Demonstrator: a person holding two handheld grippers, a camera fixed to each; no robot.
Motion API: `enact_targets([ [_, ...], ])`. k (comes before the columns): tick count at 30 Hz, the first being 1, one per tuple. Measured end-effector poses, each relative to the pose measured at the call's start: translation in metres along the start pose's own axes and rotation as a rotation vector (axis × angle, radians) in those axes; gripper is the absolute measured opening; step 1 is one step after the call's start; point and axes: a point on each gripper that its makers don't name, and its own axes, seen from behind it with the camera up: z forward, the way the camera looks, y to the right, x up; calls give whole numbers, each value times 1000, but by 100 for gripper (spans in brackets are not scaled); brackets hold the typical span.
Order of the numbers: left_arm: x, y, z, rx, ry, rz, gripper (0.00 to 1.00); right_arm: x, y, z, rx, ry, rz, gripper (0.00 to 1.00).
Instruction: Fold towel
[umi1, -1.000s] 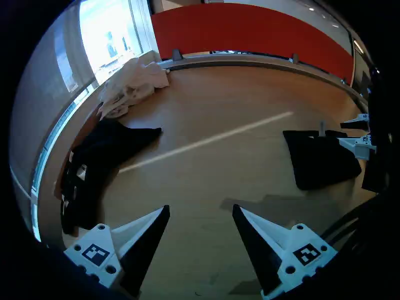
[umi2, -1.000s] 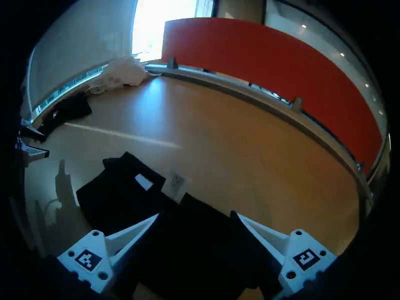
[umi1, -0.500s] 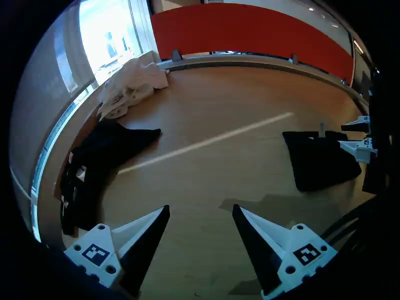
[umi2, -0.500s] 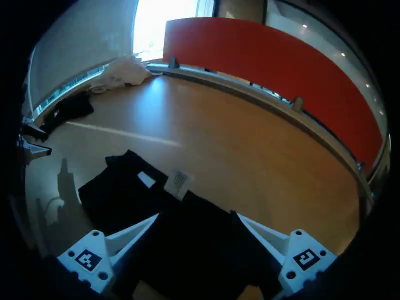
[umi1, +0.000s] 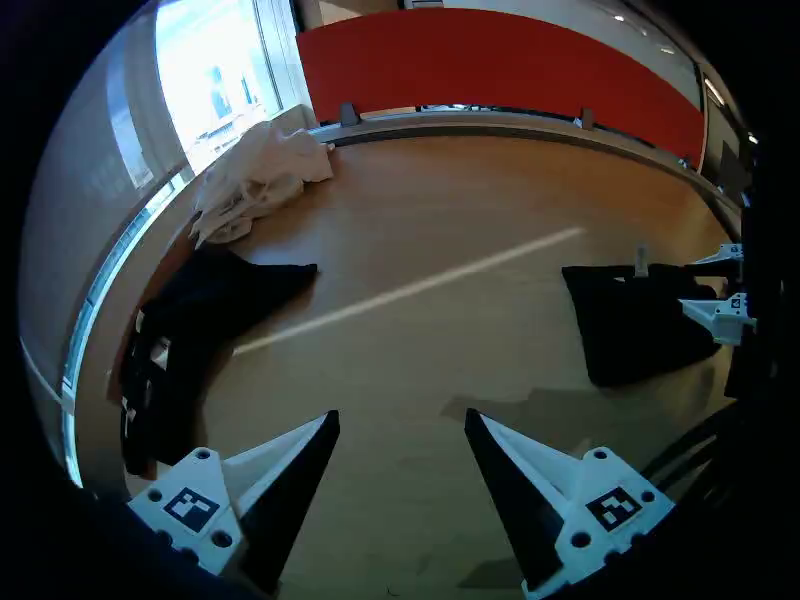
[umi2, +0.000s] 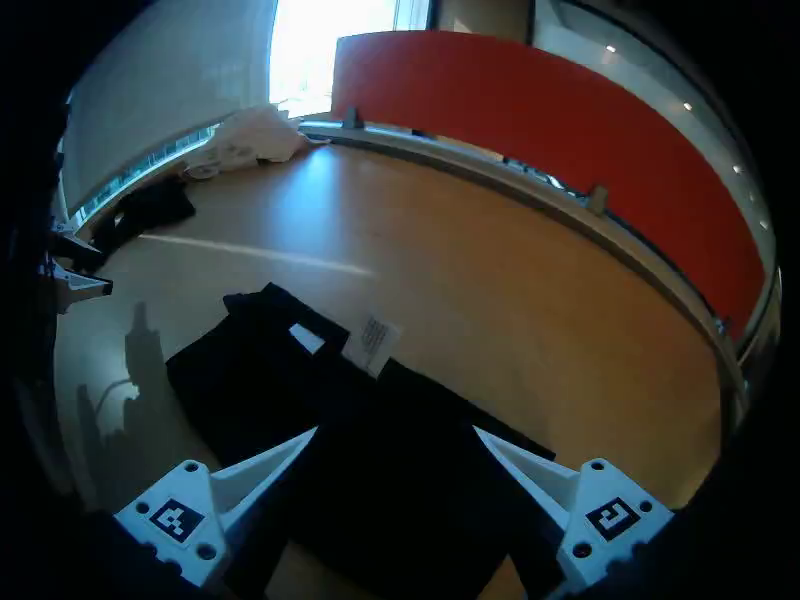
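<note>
My left claw (umi1: 400, 412) is at the near edge of the wooden table (umi1: 420, 350), on the side farthest from the red panel (umi1: 500, 65). Its two fingers are spread wide, with bare wood and nothing else between them. My right claw (umi2: 395, 432) is at the same far remove from the red panel. Its fingers are also spread, and nothing is pinched. The black towel (umi2: 260, 370) lies flat on the table, directly under and between those fingers, and extends from them toward the red panel. I cannot tell whether the fingertips touch the cloth. A white label (umi2: 372, 342) lies at the towel edge that faces the red panel. In the left gripper view the towel is off to the right, with the right claw over its outer edge. A pale stripe of light (umi1: 410, 288) crosses the wood at a slant between the towel and the red panel. A dark cloth heap (umi1: 200, 310) lies along the table's left border, about halfway from my left claw to the red panel and well apart from the towel. A white cloth heap (umi1: 260, 175) lies beyond it, near the left end of the red panel. The red panel stands upright on a grey rail (umi1: 480, 120) along the far table edge. A bright window (umi1: 210, 85) stands just left of the red panel.
</note>
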Motion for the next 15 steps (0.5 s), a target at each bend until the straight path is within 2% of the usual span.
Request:
enact_targets([
  [15,1,3,2,-4,-2,6,93,5,10,5,-11,1,-2,100],
])
